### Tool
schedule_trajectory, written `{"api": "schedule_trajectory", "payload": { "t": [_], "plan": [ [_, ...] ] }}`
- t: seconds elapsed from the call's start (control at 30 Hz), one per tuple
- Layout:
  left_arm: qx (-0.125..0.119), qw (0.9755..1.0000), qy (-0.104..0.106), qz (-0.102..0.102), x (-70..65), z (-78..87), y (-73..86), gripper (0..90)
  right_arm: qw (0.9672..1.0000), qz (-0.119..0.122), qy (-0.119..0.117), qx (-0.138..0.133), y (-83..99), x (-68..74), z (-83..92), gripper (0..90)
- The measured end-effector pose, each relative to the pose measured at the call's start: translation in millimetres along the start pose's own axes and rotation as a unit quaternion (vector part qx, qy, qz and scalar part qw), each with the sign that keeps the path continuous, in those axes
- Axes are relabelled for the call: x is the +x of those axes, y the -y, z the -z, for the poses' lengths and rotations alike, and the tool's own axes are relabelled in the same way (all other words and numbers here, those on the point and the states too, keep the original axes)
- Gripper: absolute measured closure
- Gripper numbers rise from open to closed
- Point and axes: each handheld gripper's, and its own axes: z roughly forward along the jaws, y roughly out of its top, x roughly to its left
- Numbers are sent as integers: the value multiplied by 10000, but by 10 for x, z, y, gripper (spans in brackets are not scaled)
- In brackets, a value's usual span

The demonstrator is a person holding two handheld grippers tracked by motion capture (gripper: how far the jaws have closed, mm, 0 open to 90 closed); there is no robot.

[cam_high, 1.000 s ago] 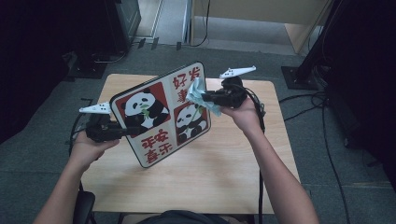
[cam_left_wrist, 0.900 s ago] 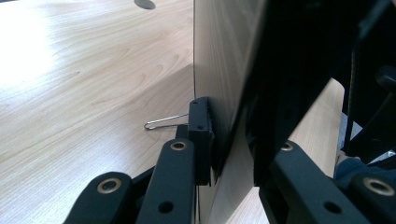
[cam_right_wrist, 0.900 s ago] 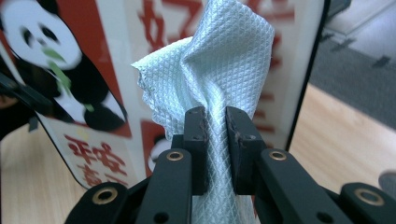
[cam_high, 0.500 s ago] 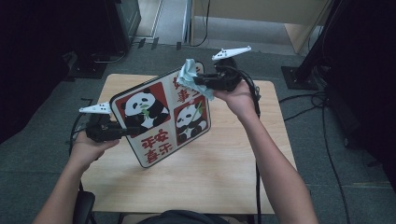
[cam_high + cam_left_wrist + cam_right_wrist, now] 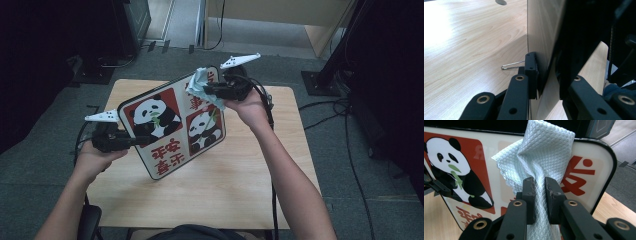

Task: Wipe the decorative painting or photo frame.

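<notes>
Left hand-held gripper (image 5: 131,141) pinching panda board (image 5: 172,125) edge, right hand-held gripper (image 5: 539,185) clamped on pale cloth (image 5: 541,157) against board

One panda sign board (image 5: 172,131), bearing two panda pictures, at the desk's ten o'clock; one pale blue cloth (image 5: 541,162) at twelve o'clock; one wooden desk (image 5: 210,200); two tongs, left tongs (image 5: 131,141) at nine o'clock and right tongs (image 5: 206,89) at twelve; one wire clip (image 5: 512,65) lying on the desk.

Both black two-jaw grippers (image 5: 131,141) (image 5: 209,89) have brass-ringed screw holes, white three-cornered top plates and trailing black cables.
</notes>
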Motion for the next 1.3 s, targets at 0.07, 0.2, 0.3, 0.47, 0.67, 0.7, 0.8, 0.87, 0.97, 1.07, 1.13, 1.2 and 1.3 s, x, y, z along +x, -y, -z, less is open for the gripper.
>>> {"api": "schedule_trajectory", "payload": {
  "t": [0.07, 0.2, 0.3, 0.47, 0.67, 0.7, 0.8, 0.87, 0.97, 1.07, 1.13, 1.2, 1.3],
  "plan": [
    [3, 10000, -3, 6, -1, 0, 0, 798, 10000, -22, -7, 14, 22, -1, -16, 800],
    [6, 10000, -5, 11, 0, 1, -1, 799, 10000, -7, -1, 36, 64, 3, -40, 800],
    [10, 10000, 3, 15, 4, 1, -2, 799, 10000, -12, -19, 53, 89, 0, -48, 800],
    [16, 10000, -8, 17, 3, 3, -3, 799, 10000, -10, -18, 65, 136, -9, -69, 799],
    [12, 10000, -18, 17, 0, 2, -1, 799, 10000, -7, -33, 64, 205, 5, -98, 800],
    [12, 10000, -20, 18, -1, 2, -2, 799, 10000, -39, -45, 62, 216, 5, -101, 799],
    [12, 10000, -19, 18, 0, 2, -1, 799, 9999, -34, -69, 94, 253, 3, -113, 799],
    [14, 10000, -20, 22, 0, 2, -1, 799, 9999, -46, -83, 89, 288, -1, -125, 799],
    [18, 10000, -18, 44, -1, 3, -2, 799, 9998, -103, -117, 76, 351, -5, -148, 799],
    [30, 10000, -8, 62, -3, 5, -5, 799, 9998, -136, -135, 69, 416, -4, -163, 798],
    [40, 10000, -9, 65, -6, 7, -8, 798, 9998, -128, -123, 100, 455, -1, -172, 798],
    [41, 10000, -8, 57, -8, 7, -8, 798, 9998, -28, -99, 157, 488, 11, -179, 799],
    [41, 10000, 0, 57, -4, 8, -8, 798, 9996, 27, -107, 278, 549, 22, -210, 799]
  ]
}}
